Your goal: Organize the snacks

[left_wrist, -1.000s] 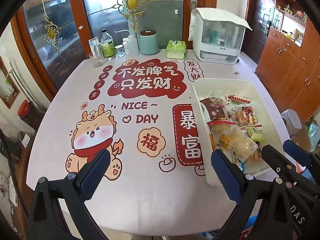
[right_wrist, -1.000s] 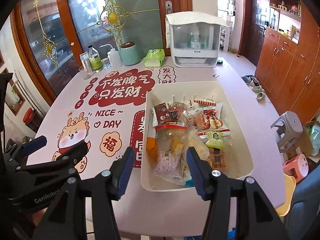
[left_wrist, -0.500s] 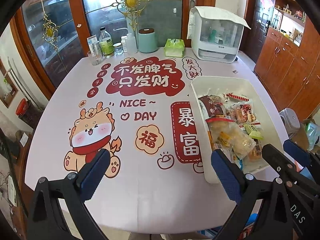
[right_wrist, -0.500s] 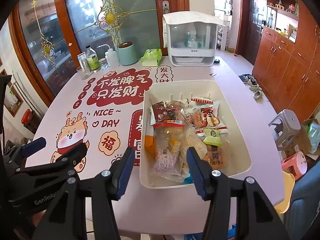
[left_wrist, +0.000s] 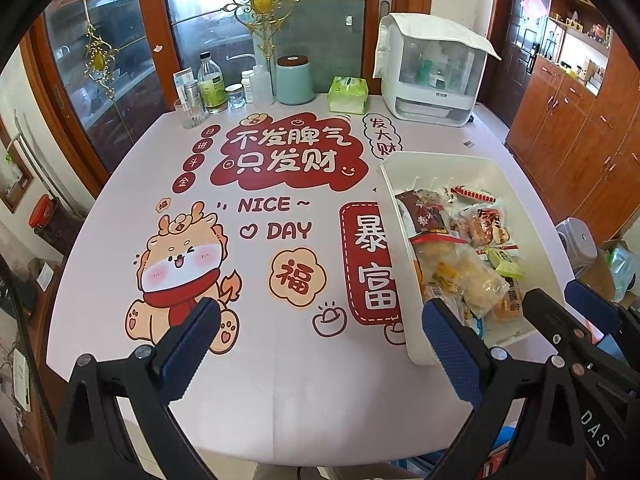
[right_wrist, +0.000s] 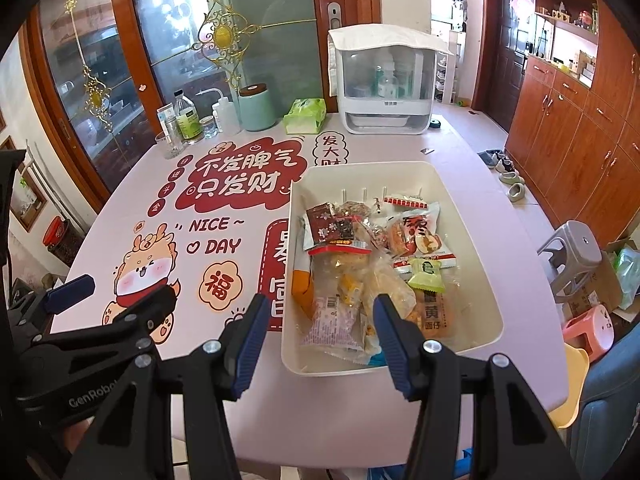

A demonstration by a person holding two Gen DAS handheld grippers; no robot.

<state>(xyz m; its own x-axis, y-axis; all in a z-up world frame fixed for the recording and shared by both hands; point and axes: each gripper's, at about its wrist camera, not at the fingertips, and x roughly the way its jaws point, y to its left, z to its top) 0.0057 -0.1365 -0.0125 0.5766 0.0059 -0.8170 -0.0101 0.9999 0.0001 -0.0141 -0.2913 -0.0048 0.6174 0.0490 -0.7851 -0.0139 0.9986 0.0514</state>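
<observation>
**A:** What do you get from the left wrist?

**B:** I see my left gripper (left_wrist: 320, 350) above the near edge of the table (left_wrist: 280, 380), its jaws spread wide apart with nothing between them. On the right sits the white bin (left_wrist: 404, 280) holding the snacks (left_wrist: 460, 264): a dark red packet (left_wrist: 426, 216) at the far end, a clear bag of pale yellow pieces (left_wrist: 460, 276) in the middle, a small green packet (left_wrist: 506, 262) to its right. My right gripper (left_wrist: 560, 316) shows at the right edge of this view.

**A:** And at the far side of the table?

**B:** A mint canister (left_wrist: 295, 80), a green tissue pack (left_wrist: 348, 94), a glass (left_wrist: 192, 110), several bottles, and a white cabinet with a clear front (left_wrist: 434, 76) that has bottles inside.

**A:** Now the right wrist.

**B:** My right gripper (right_wrist: 318, 340) hangs over the near left corner of the white bin (right_wrist: 476, 240), jaws apart, gripping nothing. Beyond them lie the snacks (right_wrist: 372, 264): a clear bag with printed lettering (right_wrist: 332, 316) nearest, an orange packet (right_wrist: 434, 312) to the right, a long red-and-white stick packet (right_wrist: 406, 201) at the far end. My left gripper (right_wrist: 108, 296) shows at the left.
</observation>
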